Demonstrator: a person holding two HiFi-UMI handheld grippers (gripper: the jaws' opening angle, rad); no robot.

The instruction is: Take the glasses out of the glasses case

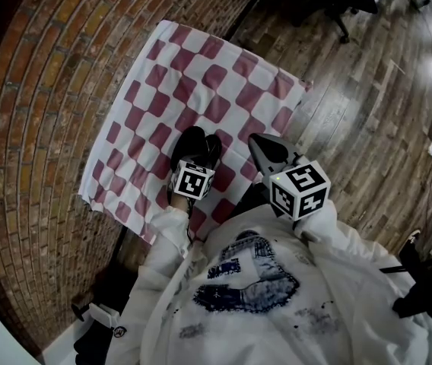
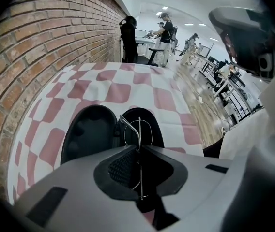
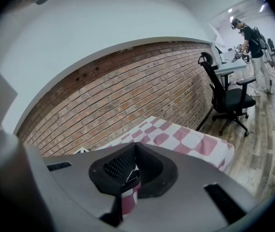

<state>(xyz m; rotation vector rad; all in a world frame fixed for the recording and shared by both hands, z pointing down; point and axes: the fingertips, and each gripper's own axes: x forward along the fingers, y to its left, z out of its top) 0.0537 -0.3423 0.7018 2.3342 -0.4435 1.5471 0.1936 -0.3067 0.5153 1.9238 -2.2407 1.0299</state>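
Brickwork (image 1: 41, 90) left of glasses case. Glasses case (image 2: 89, 134) lies open on checkered cloth (image 1: 201, 74), two dark shells side by side. Left gripper (image 2: 138, 149) at case's near edge, fingers pinching thin wire glasses (image 2: 139, 129), which stand edge-on over case's right shell. Right gripper (image 3: 135, 143) right of case, clear of it, fingers pressed together, empty.

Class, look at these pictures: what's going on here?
A person works with a gripper in each hand over a checked cloth. The left gripper is shut on the thin wire glasses, right above the open black case lying on the cloth. The right gripper is shut and empty, held off to one side.
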